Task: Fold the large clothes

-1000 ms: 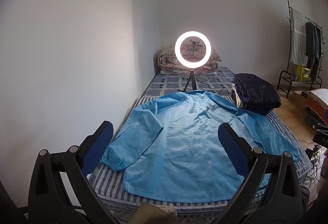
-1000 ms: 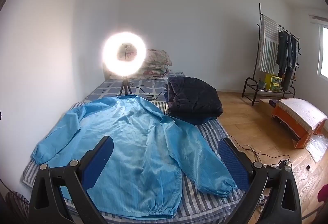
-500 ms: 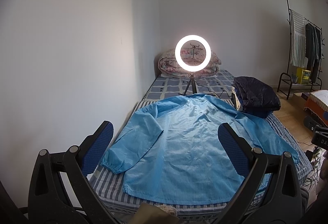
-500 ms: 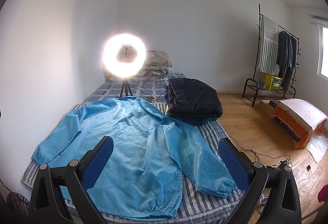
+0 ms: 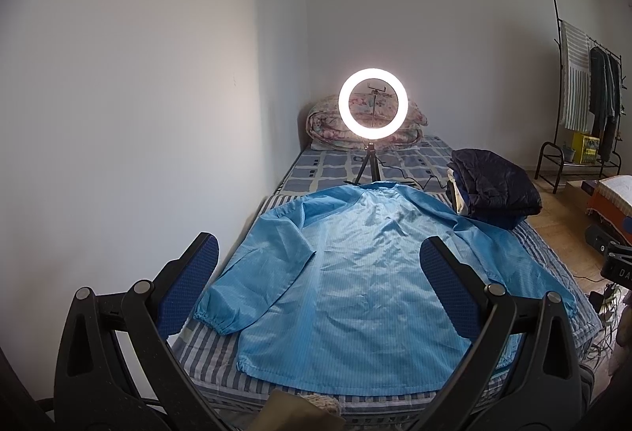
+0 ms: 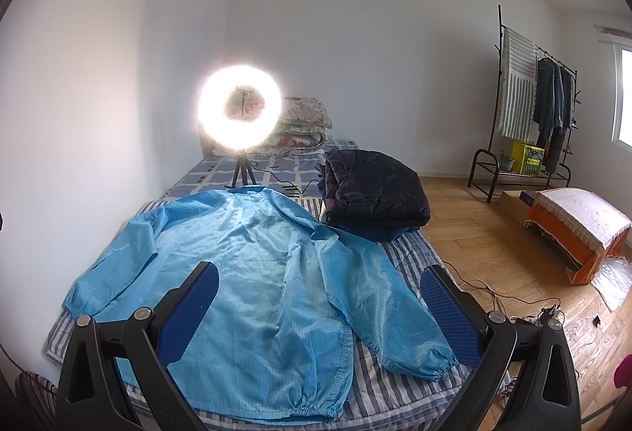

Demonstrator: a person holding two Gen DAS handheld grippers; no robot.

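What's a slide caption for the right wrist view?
Open right gripper above a light blue jacket spread flat on the striped bed, unfolded.

One blue jacket [image 5: 355, 273] lies spread on one bed [image 5: 221, 356], with two sleeves out to the sides, and one pile of dark folded clothes [image 5: 493, 190] sits beside it. One lit ring light [image 5: 373, 107] stands on one tripod [image 5: 367, 166], in front of one rolled quilt [image 5: 324, 127] at the head of the bed. There are two tongs, left [image 5: 316, 289] and right [image 6: 318, 312], each with two blue pads, plus one clothes rack [image 6: 525, 107], one yellow box [image 6: 527, 156] and one orange stool [image 6: 580, 229].
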